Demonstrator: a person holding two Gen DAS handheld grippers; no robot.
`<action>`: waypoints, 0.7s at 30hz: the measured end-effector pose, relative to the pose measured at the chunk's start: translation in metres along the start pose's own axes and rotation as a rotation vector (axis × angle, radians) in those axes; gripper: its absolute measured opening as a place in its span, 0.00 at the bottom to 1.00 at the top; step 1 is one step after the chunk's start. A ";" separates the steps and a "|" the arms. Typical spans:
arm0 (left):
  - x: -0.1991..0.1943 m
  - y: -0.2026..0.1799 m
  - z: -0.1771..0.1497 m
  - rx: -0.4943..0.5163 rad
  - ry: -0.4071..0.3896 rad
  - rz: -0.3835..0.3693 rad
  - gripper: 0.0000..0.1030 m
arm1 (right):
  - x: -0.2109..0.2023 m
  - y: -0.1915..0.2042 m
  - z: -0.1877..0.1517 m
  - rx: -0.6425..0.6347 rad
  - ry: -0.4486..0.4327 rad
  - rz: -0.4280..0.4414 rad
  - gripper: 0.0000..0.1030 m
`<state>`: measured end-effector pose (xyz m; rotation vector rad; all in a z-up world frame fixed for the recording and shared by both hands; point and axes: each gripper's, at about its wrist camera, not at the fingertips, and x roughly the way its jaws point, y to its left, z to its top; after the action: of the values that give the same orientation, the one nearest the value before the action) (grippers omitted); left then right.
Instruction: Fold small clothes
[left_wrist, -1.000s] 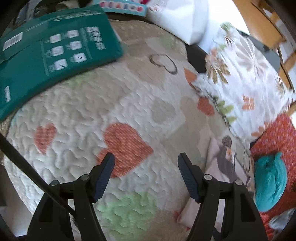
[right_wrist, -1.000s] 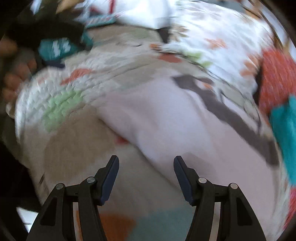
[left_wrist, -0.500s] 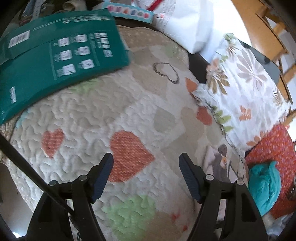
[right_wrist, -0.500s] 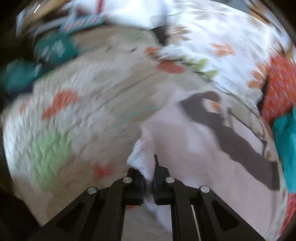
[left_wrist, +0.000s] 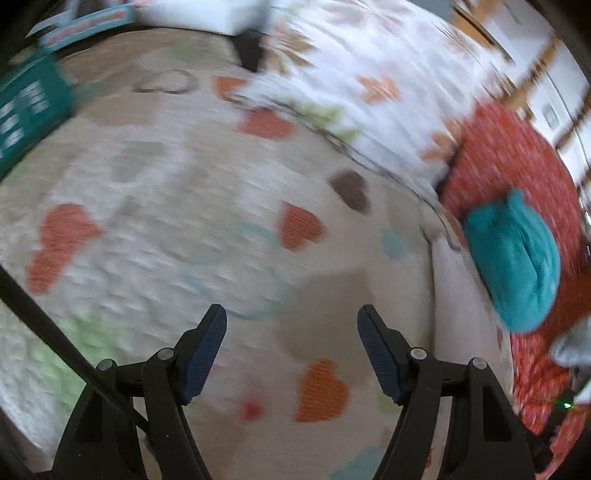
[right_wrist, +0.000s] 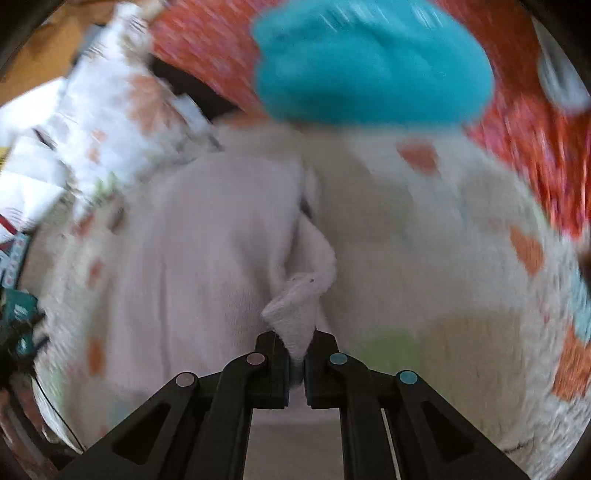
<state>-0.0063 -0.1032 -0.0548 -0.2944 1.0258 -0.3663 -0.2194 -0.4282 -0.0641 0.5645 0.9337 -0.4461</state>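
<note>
My right gripper is shut on a pinched edge of a pale pink garment, which spreads over the heart-patterned quilt to the left of the fingers. My left gripper is open and empty above the quilt. An edge of the pale garment shows at the right of the left wrist view. A crumpled teal garment lies beyond the pink one, on a red patterned cloth; it also shows in the left wrist view. Both views are blurred by motion.
A floral white pillow lies at the far side of the quilt. A teal package sits at the far left. A red patterned cloth is at the right. A wooden chair stands beyond.
My right gripper, shut on the pink garment's edge, has swung right with it toward the teal garment. My left gripper stayed open and swung right over the quilt.
</note>
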 end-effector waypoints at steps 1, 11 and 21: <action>0.004 -0.009 -0.004 0.021 0.008 -0.008 0.70 | 0.005 -0.004 -0.006 0.000 0.025 0.016 0.06; 0.040 -0.090 -0.036 0.212 0.087 -0.101 0.70 | -0.050 0.022 0.017 -0.162 -0.157 -0.058 0.74; 0.105 -0.124 -0.040 0.155 0.277 -0.379 0.84 | 0.058 -0.005 0.078 0.038 -0.034 0.201 0.76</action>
<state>-0.0120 -0.2624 -0.1051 -0.3036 1.2053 -0.8435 -0.1433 -0.4880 -0.0779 0.6761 0.8277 -0.2921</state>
